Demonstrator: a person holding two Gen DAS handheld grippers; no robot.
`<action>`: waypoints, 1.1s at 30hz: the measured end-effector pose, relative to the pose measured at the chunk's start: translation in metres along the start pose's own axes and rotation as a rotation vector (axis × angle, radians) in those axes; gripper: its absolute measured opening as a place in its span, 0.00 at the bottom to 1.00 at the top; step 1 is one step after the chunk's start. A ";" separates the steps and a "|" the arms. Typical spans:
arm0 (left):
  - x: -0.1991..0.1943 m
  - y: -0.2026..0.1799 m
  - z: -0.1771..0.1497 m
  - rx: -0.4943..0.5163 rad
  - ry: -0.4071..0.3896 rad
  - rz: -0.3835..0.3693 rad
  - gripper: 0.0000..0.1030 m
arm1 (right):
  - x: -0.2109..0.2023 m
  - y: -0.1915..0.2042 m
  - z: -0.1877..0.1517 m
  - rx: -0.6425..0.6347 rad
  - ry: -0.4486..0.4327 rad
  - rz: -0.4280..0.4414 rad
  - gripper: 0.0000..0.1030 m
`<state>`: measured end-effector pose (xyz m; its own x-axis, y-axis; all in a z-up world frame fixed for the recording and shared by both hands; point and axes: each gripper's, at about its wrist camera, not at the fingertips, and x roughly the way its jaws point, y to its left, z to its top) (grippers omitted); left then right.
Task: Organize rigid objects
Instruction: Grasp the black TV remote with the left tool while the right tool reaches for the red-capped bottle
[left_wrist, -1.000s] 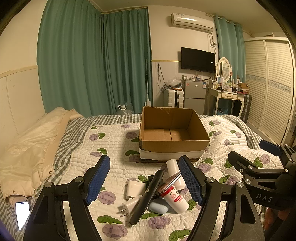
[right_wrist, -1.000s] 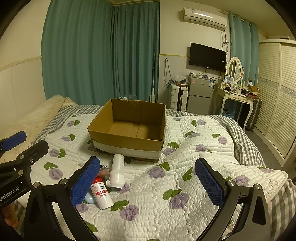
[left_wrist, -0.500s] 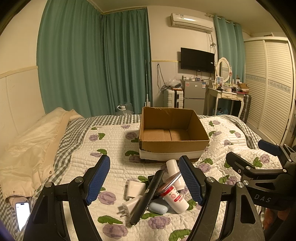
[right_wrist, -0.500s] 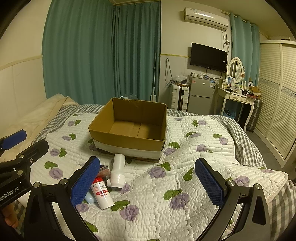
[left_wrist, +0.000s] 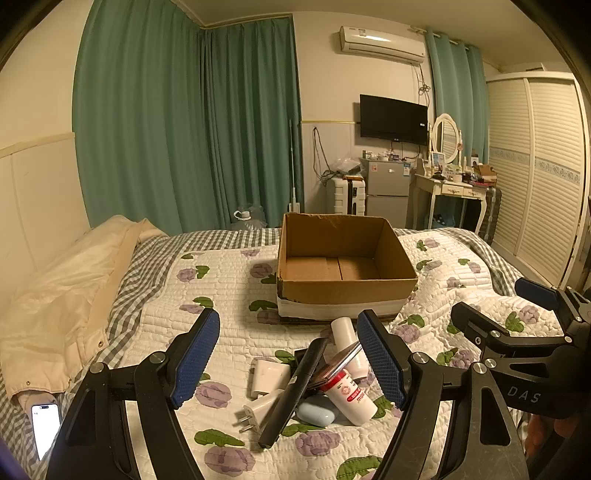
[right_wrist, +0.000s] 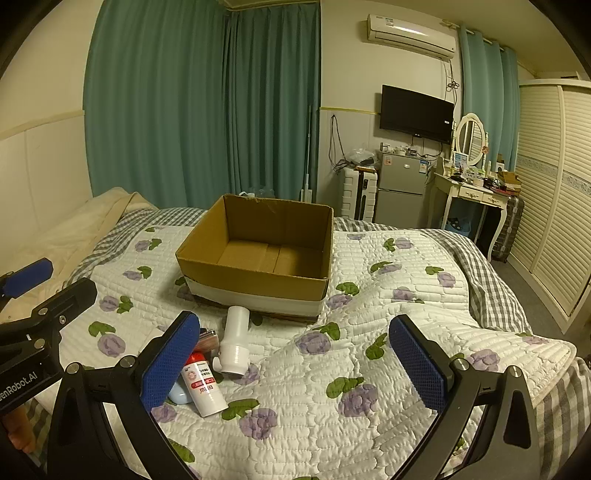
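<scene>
Both tools hover above the quilt (left_wrist: 229, 295) and neither has committed. The left gripper (left_wrist: 288, 360) has its blue pads spread wide with nothing between them, framing the heap of small things near the bed's near edge. That looks like a line-up for a first pick. The right gripper (right_wrist: 295, 363) is just as wide apart and empty, and sits off toward the bed's right side over bare quilt, probably leaving the other tool room.

The cardboard box (left_wrist: 343, 291) sits open-topped in the middle of the bed, just beyond the heap and empty, so nothing has been sorted into it. It is surely the destination, placed within easy reach of the pile.

The left wrist view lays the pile out. A long black bar (left_wrist: 295, 391) leans across a white charger (left_wrist: 267, 376) and a white plug (left_wrist: 256, 408). A red-capped white bottle (left_wrist: 349, 397) lies beside a pale blue case (left_wrist: 316, 413), under a thin flat tilted item. A white cylinder (left_wrist: 343, 328) almost touches the box front. A lit phone (left_wrist: 46, 428) lies at the bed's left edge by the cream bedding (left_wrist: 66, 288).

The right wrist view loses most of that behind its own left finger (right_wrist: 170, 360). It does show the cylinder's flared, ribbed end and the bottle's label clearly, plus the open quilt on the right.
</scene>
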<state>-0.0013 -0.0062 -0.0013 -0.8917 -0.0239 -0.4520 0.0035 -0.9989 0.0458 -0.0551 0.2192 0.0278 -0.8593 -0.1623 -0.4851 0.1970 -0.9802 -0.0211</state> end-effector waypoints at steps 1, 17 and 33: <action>0.000 0.000 0.000 0.000 0.000 0.000 0.77 | 0.000 -0.001 0.000 0.000 0.000 0.000 1.00; 0.008 0.001 -0.008 0.010 0.034 0.006 0.77 | 0.011 0.001 -0.006 -0.013 0.022 0.009 1.00; 0.086 -0.018 -0.070 0.123 0.351 0.017 0.75 | 0.070 -0.012 -0.041 -0.047 0.176 0.063 1.00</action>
<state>-0.0465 0.0066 -0.1034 -0.6821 -0.0732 -0.7276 -0.0566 -0.9867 0.1523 -0.0985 0.2246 -0.0415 -0.7492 -0.1967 -0.6325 0.2733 -0.9616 -0.0248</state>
